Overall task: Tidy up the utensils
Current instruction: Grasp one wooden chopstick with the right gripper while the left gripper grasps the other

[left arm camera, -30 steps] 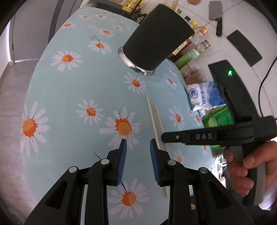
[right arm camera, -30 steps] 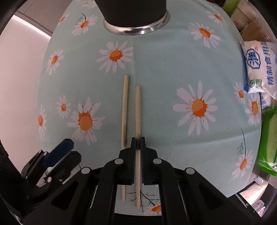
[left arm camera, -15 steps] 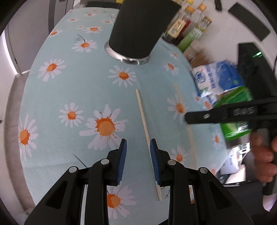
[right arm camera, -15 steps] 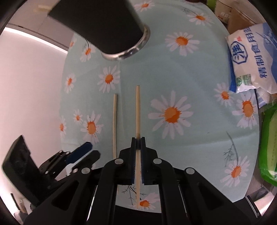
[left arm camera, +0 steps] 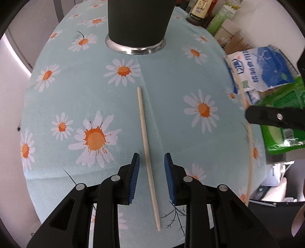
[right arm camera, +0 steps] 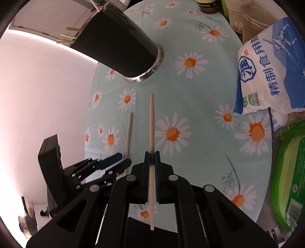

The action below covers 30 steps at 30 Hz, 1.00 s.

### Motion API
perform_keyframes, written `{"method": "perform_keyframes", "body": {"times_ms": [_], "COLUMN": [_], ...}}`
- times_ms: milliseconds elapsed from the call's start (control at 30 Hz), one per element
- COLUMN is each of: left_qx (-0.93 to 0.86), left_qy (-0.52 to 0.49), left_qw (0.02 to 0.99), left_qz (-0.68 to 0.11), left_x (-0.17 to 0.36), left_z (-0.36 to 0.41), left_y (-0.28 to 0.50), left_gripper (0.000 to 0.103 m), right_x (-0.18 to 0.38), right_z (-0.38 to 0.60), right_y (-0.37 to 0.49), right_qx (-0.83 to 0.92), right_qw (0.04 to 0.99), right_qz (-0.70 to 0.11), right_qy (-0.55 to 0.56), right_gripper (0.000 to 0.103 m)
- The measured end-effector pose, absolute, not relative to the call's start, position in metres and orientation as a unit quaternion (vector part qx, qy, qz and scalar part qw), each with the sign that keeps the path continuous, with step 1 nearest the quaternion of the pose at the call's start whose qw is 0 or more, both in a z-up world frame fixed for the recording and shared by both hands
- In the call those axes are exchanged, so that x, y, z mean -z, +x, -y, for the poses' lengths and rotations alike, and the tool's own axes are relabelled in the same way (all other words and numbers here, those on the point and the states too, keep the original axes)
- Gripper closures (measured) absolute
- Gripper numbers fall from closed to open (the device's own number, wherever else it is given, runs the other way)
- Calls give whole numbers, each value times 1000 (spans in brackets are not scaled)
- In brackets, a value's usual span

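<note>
The left hand-held gripper (left arm camera: 151, 179) is held above the counter with its jaws narrowly parted. One wooden chopstick (left arm camera: 146, 150) lies flat on the cloth and runs between the blue pads (left arm camera: 134, 175) without being touched by them. To its right, the right hand-held gripper (right arm camera: 152, 175) is clamped on the second chopstick (right arm camera: 152, 133), which is held clear of the cloth and gripped at roughly two thirds of its length from the far tip. The black holder cup (right arm camera: 122, 49) with a metal base ring stands upright beyond both chopsticks; several thin sticks are seen protruding from its mouth.

The chopsticks are judged to be light, stiff and smooth. A grip near the middle is advised, so that the stick is not tipped by its free end; a pinch close to one end is likely to let it pivot or slip. The lying stick is thin and close to the cloth, so a low, square approach is called for.

The counter is covered by a pale blue daisy-print tablecloth (left arm camera: 80, 99). At the right edge, a blue-and-white salt bag (right arm camera: 270, 68) and green packaging (right arm camera: 287, 177) are stacked beside sauce bottles (left arm camera: 200, 11).
</note>
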<state>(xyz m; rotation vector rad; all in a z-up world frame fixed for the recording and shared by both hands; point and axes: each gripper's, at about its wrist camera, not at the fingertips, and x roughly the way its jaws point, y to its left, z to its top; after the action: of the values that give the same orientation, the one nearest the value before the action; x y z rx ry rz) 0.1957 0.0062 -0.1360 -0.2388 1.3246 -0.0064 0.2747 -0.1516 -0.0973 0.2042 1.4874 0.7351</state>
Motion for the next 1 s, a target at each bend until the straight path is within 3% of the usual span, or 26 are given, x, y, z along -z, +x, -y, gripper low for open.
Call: {"method": "perform_keyframes", "body": {"times_ms": [267,667,1000], "left_qx": [-49,-55,-13], "left_qy": [-91,-105,-127], "left_qw": [774,780,815], "left_qz": [-625,-614,-565], "left_x": [140,139,99], "left_z": [-2,-2,-23], "left_y": [208,210,192], "left_gripper": [98,99,99], "right_x": [101,98,84], "right_z": [166,154,131], "right_y": [282,285,282], "right_qx": [-373,-394,-384], "right_qw": [646,643,666], "right_qz": [-657,-650,-634], "right_qy": [107,89,82], "right_gripper": [98,98,97]}}
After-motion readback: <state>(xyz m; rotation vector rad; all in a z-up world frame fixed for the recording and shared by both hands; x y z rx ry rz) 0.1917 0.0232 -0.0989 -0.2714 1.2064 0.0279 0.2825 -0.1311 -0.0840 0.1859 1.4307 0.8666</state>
